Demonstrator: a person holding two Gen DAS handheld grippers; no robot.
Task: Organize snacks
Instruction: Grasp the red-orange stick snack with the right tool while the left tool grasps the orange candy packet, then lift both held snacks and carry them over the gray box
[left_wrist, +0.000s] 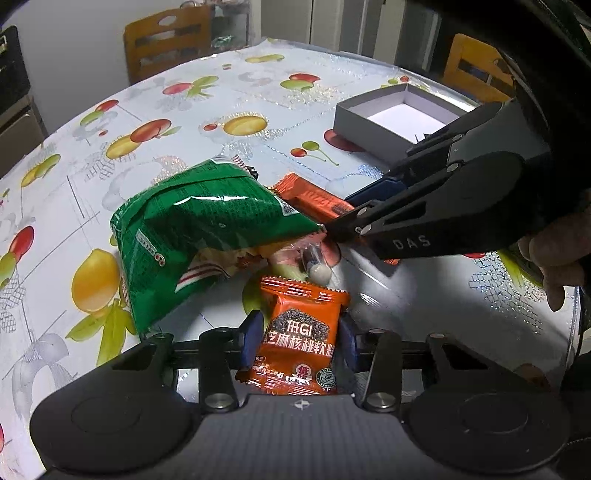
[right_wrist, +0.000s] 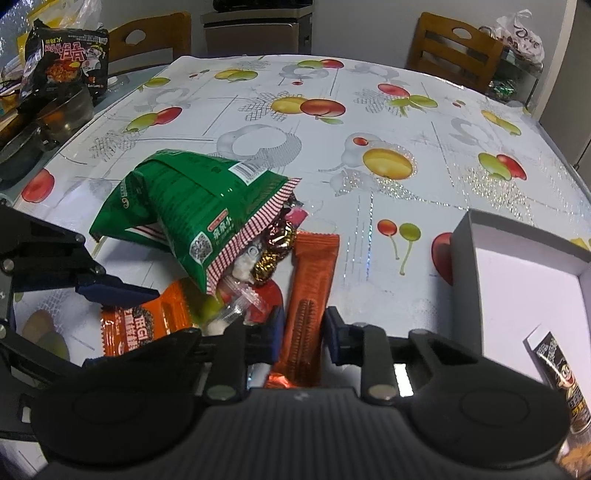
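Note:
An open green snack bag (left_wrist: 207, 229) (right_wrist: 195, 206) lies on the fruit-print tablecloth, with small wrapped candies (right_wrist: 269, 251) spilling from its mouth. In front of it my left gripper (left_wrist: 300, 341) (right_wrist: 125, 328) is shut on a square orange sesame packet (left_wrist: 301, 332) (right_wrist: 144, 325), a blue pad against each side. My right gripper (right_wrist: 303, 336) (left_wrist: 343, 218) is shut on a long orange bar (right_wrist: 314, 280) (left_wrist: 314, 195) just right of the candies. A grey open box (left_wrist: 354, 118) (right_wrist: 465, 266) stands to the right and holds one dark packet (right_wrist: 557, 373).
Wooden chairs (left_wrist: 166, 40) (right_wrist: 450, 48) stand behind the table. At the far left edge are a black noodle pack (right_wrist: 66, 55) and dark pots (right_wrist: 62, 114). A person's hand (left_wrist: 554, 258) grips the right gripper's handle. The table's far half shows bare cloth (right_wrist: 332, 147).

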